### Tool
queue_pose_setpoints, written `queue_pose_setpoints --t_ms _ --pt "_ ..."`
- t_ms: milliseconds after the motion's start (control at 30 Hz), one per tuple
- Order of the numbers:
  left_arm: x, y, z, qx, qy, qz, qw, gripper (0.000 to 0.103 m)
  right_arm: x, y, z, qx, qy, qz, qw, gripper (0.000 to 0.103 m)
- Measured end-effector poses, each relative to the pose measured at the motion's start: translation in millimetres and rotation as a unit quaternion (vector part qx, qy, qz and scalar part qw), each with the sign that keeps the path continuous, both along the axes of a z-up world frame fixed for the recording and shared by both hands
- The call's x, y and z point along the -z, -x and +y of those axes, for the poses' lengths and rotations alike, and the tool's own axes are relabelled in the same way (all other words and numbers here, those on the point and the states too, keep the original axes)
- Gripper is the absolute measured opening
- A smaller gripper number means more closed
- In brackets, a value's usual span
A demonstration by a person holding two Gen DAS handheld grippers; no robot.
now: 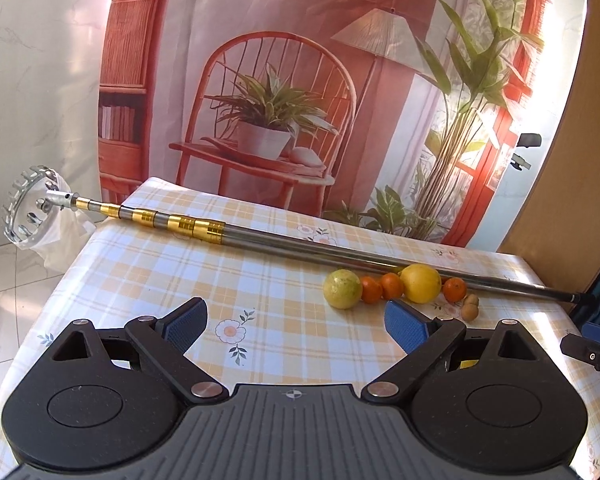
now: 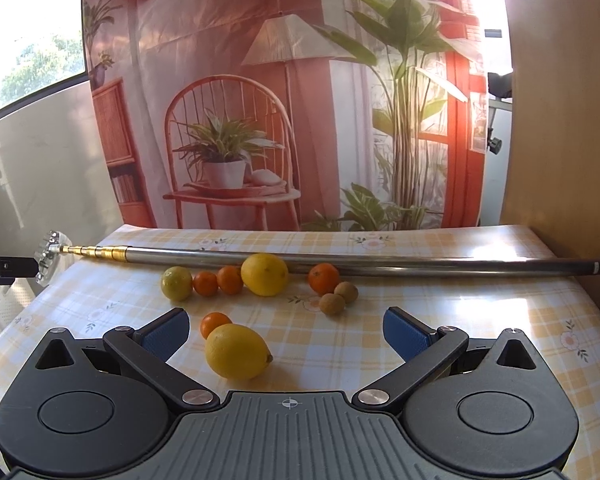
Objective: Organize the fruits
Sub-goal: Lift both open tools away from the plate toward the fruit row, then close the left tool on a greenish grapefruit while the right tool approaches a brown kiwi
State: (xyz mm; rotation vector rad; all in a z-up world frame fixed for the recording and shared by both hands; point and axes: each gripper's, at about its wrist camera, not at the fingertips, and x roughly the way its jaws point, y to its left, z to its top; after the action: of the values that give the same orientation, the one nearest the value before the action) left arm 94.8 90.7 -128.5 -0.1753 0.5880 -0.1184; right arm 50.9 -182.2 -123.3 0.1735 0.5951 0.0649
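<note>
On the checked tablecloth, a row of fruit lies against a long metal pole: a greenish lime [image 2: 176, 283], two small oranges [image 2: 217, 281], a big lemon [image 2: 264, 274], another orange [image 2: 323, 278] and two brown kiwis [image 2: 339, 298]. Closer in, a second lemon [image 2: 237, 357] and a small orange [image 2: 215, 323] sit between the fingers of my open right gripper [image 2: 286, 334], untouched. The left wrist view shows the row from the left: lime [image 1: 342, 289], lemon [image 1: 420, 283], oranges [image 1: 381, 289]. My left gripper [image 1: 296, 326] is open and empty, short of the row.
A telescopic fruit-picker pole [image 1: 284, 240] lies across the table, and its toothed head with a white bag [image 1: 34, 210] hangs past the left edge. A printed backdrop [image 2: 284, 92] stands behind the table [image 2: 480, 320]. A wooden panel [image 2: 560, 120] rises at the right.
</note>
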Motion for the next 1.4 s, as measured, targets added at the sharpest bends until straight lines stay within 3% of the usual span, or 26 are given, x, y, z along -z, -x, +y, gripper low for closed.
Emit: queue_pose_setpoints --t_ms 300,533,667,933,1133,1400 --pt "4.0 -32.6 -19.9 0.028 -0.047 -0.008 0.9985 0.097 17.8 -29.2 -6.6 -0.001 -0.018 0.017 1.0 0.103" --pt "22.2 -69.9 -42.3 0.066 -0.068 0.019 0.9953 0.097 30.9 -46.4 -10.6 0.003 -0.015 0.033 0.999 0.103" --pt "35.8 -89.9 -49.1 0.092 -0.048 0.024 0.9944 0.096 36.6 -53.1 -12.3 0.002 -0.016 0.037 0.999 0.103" --pt "61.2 -114.0 -83.9 0.14 -0.117 0.014 0.9831 0.079 49.6 -62.1 -15.3 0.002 -0.028 0.052 0.998 0.103" --pt "77.1 -129.0 -88.5 0.152 -0.122 0.02 0.9806 0.069 55.6 -66.1 -16.7 0.004 -0.035 0.059 0.998 0.103" --pt "90.3 -152.0 -83.1 0.129 -0.105 0.045 0.985 0.06 61.3 -66.6 -17.1 0.006 -0.041 0.069 0.997 0.103"
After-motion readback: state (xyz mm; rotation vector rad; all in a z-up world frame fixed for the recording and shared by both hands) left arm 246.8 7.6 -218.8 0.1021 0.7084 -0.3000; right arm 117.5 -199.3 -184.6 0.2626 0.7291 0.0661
